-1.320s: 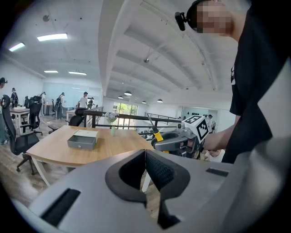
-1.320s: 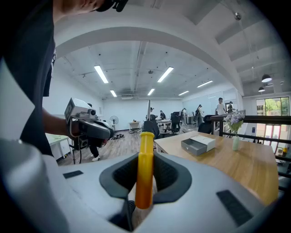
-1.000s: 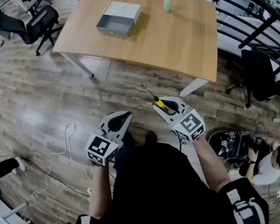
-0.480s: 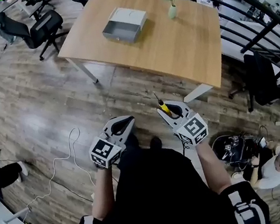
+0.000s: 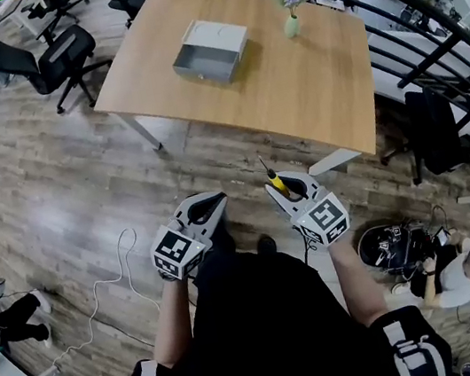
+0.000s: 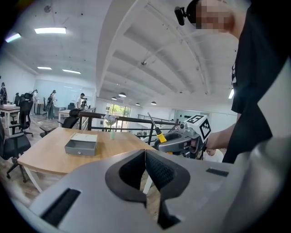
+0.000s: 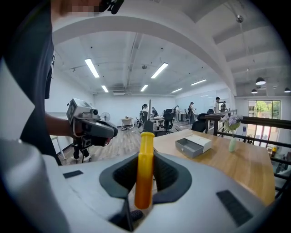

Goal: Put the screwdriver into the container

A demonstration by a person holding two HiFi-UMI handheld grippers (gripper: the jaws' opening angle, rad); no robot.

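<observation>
A screwdriver (image 5: 274, 181) with a yellow handle (image 7: 144, 168) and a dark shaft stands between the pads of my right gripper (image 5: 283, 187), which is shut on the handle; the shaft points up and forward. My left gripper (image 5: 206, 206) is beside it at the same height, its pads (image 6: 152, 166) closed together with nothing between them. Both are held over the wooden floor, short of the table. The container (image 5: 210, 47) is a grey open drawer box on the wooden table (image 5: 306, 80), and it shows small in both gripper views (image 6: 81, 146) (image 7: 193, 145).
A small vase of flowers (image 5: 291, 21) stands on the table behind the container. Black office chairs (image 5: 57, 47) are at the far left, a black railing (image 5: 422, 23) runs along the right, a white cable (image 5: 104, 264) lies on the floor, and a seated person (image 5: 457, 269) is at lower right.
The table and container have slid slightly lower in the head view. Both grippers keep the same pose, the screwdriver still in the right one.
</observation>
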